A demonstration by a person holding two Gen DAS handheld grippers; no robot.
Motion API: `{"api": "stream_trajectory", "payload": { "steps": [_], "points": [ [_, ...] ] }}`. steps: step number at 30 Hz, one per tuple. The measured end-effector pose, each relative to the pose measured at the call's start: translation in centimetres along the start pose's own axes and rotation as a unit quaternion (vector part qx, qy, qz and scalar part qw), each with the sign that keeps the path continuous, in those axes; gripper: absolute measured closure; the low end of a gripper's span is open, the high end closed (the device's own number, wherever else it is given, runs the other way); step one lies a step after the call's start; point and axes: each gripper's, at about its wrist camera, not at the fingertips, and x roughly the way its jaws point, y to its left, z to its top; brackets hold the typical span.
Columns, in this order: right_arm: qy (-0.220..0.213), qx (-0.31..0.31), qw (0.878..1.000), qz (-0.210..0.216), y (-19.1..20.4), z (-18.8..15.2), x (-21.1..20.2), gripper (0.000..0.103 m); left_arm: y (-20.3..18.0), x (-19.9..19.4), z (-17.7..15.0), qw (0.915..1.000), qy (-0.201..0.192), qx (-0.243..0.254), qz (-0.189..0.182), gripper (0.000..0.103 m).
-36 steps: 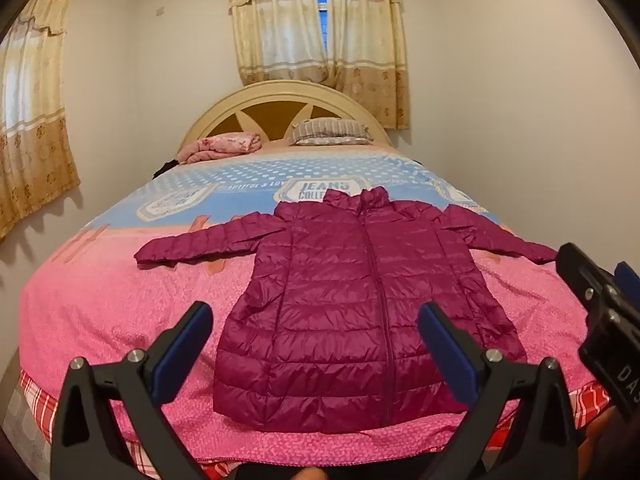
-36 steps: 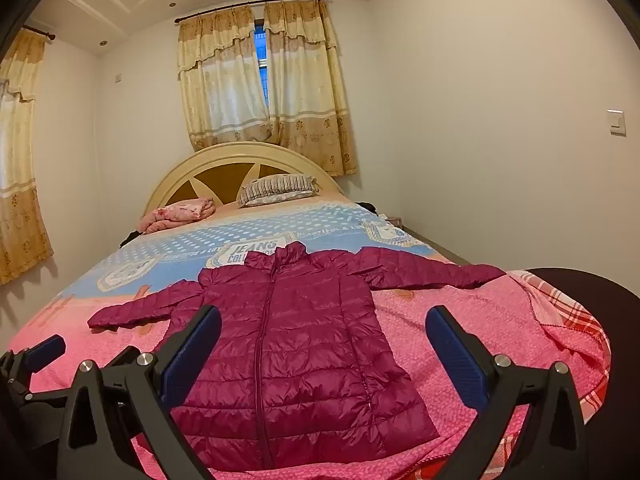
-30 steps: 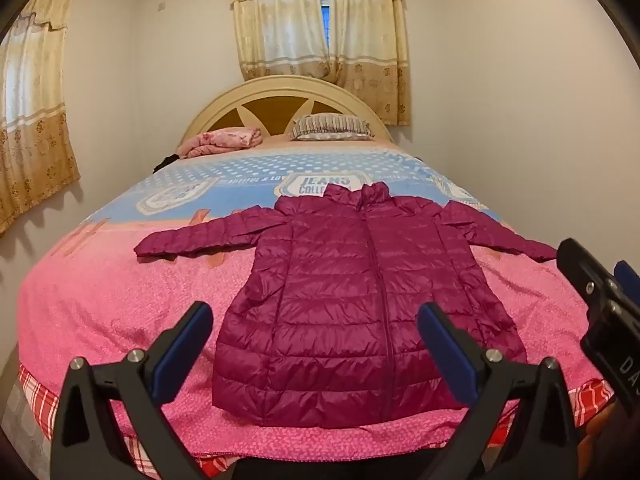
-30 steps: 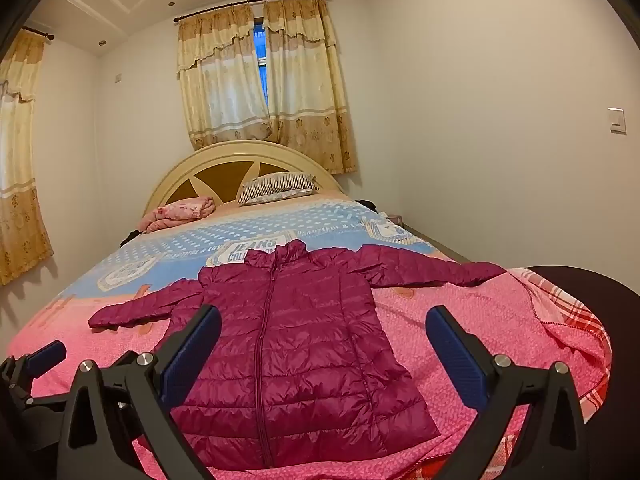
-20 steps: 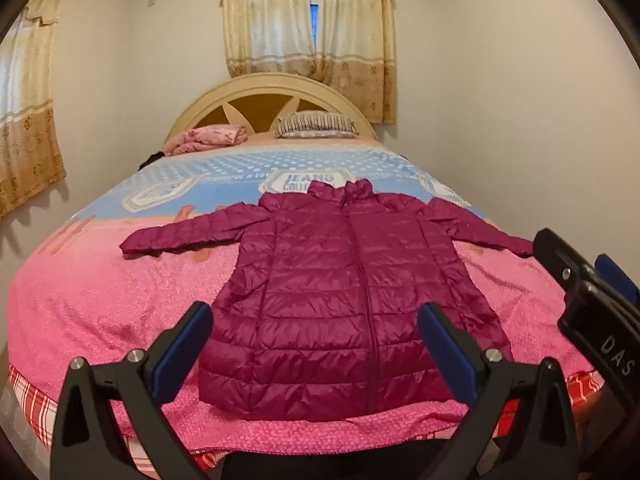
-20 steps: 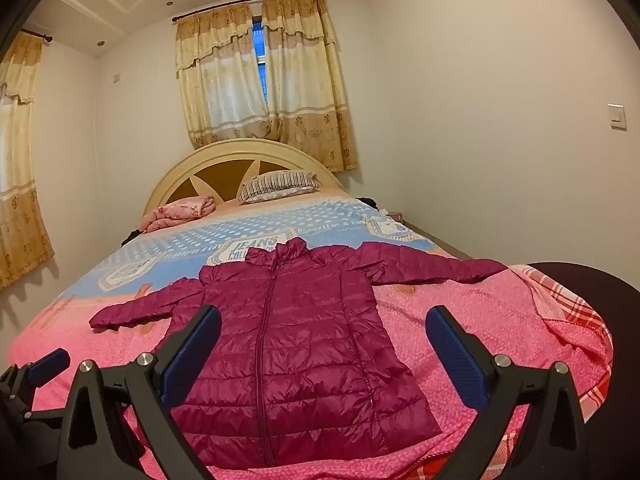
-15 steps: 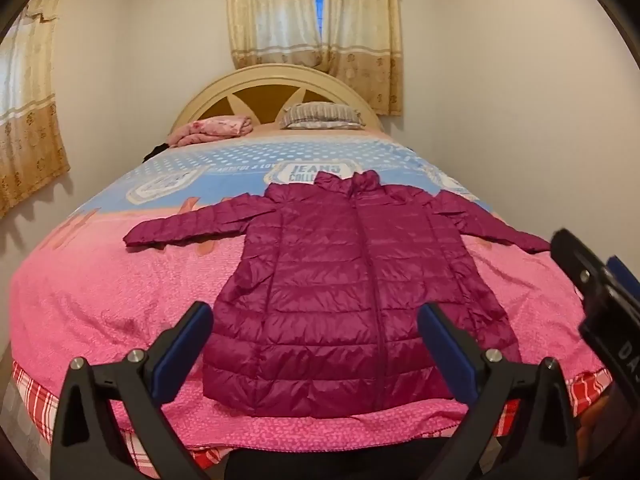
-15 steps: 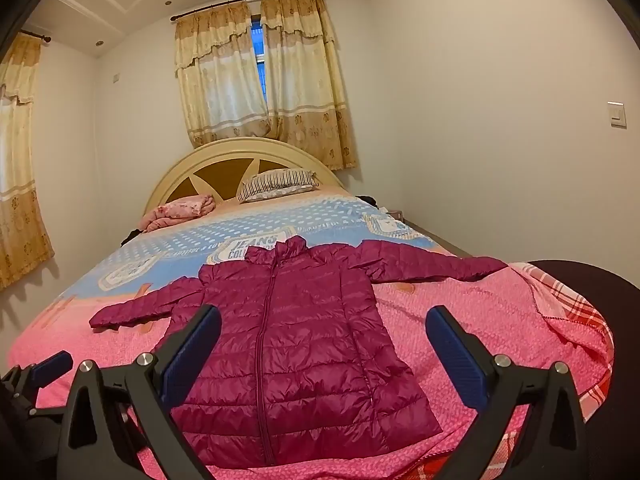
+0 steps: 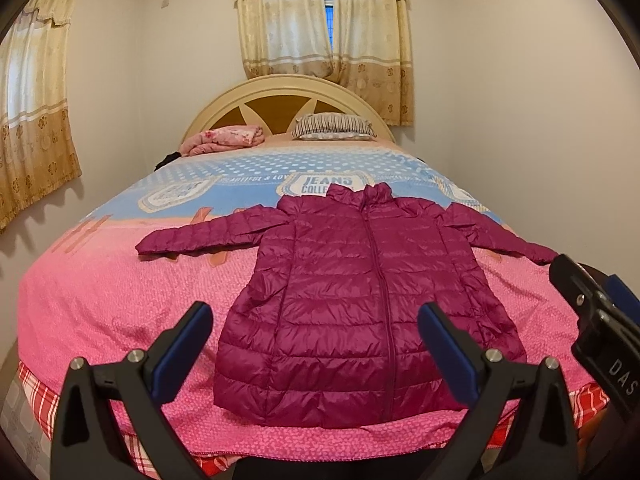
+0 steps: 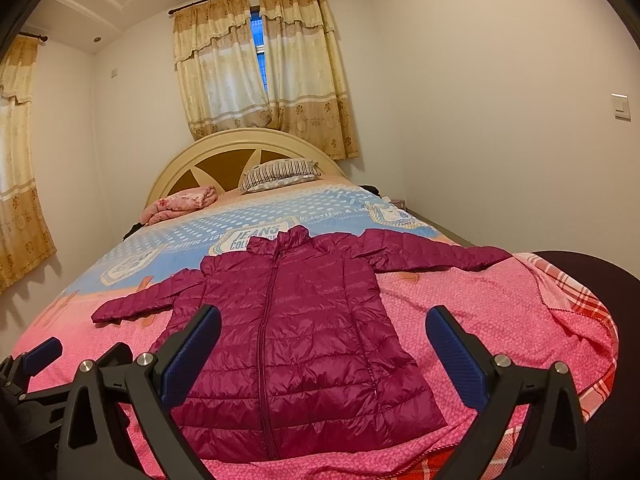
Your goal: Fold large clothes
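Magenta quilted jacket [image 9: 360,300], zipped, front up, sleeves spread wide, flat on pink end of bed [image 9: 100,304], hem toward foot edge; left gripper [image 9: 316,344] and right gripper [image 10: 324,348] above foot edge, jaws wide apart, holding nothing.

Magenta jacket on a pink and blue bedspread

The quilted jacket [image 9: 352,312] is deep magenta; the bedspread [image 9: 100,304] beneath is speckled pink, turning pale blue with white dots toward 12 o'clock. A red-and-white plaid sheet [image 10: 576,292] shows at 3 o'clock, a striped pillow [image 9: 334,127] and floral pink blanket [image 9: 224,139] by the cream headboard [image 9: 280,88]. Curtains [image 9: 324,40] are beige-gold.
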Motion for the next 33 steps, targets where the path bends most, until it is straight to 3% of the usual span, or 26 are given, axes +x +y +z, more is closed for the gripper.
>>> {"api": "stream_trajectory", "payload": {
  "steps": [33],
  "points": [
    [0.015, 0.006, 1.0, 0.007, -0.05, -0.16, 0.41, 0.001, -0.15, -0.3, 0.21, 1.0, -0.005, 0.007, 0.003, 0.0]
  ]
}}
